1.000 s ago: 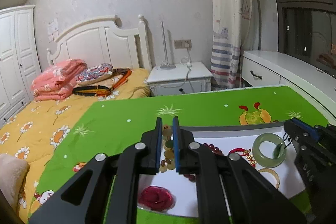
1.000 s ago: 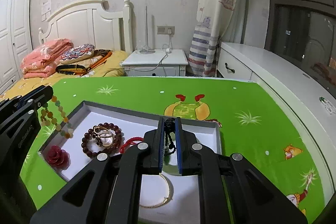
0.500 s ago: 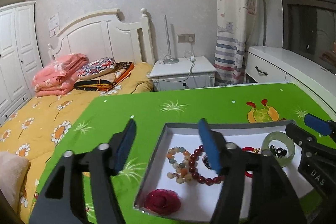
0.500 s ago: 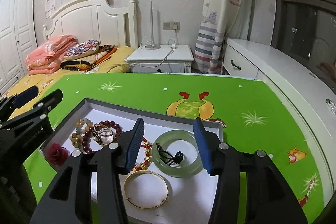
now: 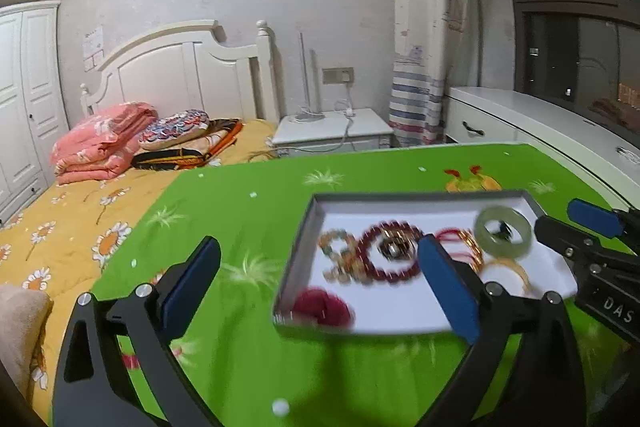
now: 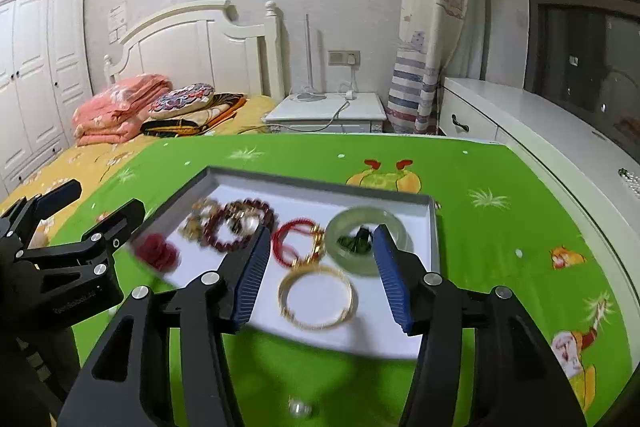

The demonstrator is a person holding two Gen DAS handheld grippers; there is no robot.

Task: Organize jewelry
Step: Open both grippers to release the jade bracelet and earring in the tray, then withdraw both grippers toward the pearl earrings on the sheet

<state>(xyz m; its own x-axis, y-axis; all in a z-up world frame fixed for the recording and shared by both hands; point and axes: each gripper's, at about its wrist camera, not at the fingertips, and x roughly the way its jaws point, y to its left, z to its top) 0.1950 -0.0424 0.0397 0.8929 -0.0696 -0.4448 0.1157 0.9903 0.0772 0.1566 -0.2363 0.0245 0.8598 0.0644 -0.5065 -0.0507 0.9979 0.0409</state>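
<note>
The jewelry lay gathered in the shallow tray (image 6: pixel 433 227) on the green worktop (image 6: pixel 500 227): jade bangle (image 6: pixel 348 227), gold bangle (image 6: pixel 316 297), red cord bracelet (image 6: pixel 294 241), dark red bead bracelet (image 6: pixel 236 223), pale bead string (image 6: pixel 196 221) and red rose piece (image 6: pixel 158 251). A single pearl-like bead (image 6: pixel 299 407) sat outside on the cloth, so sorting looked nearly done. The left hand-held gripper (image 5: pixel 320 279) and right hand-held gripper (image 6: pixel 318 273) were both opening, holding nothing.
</note>
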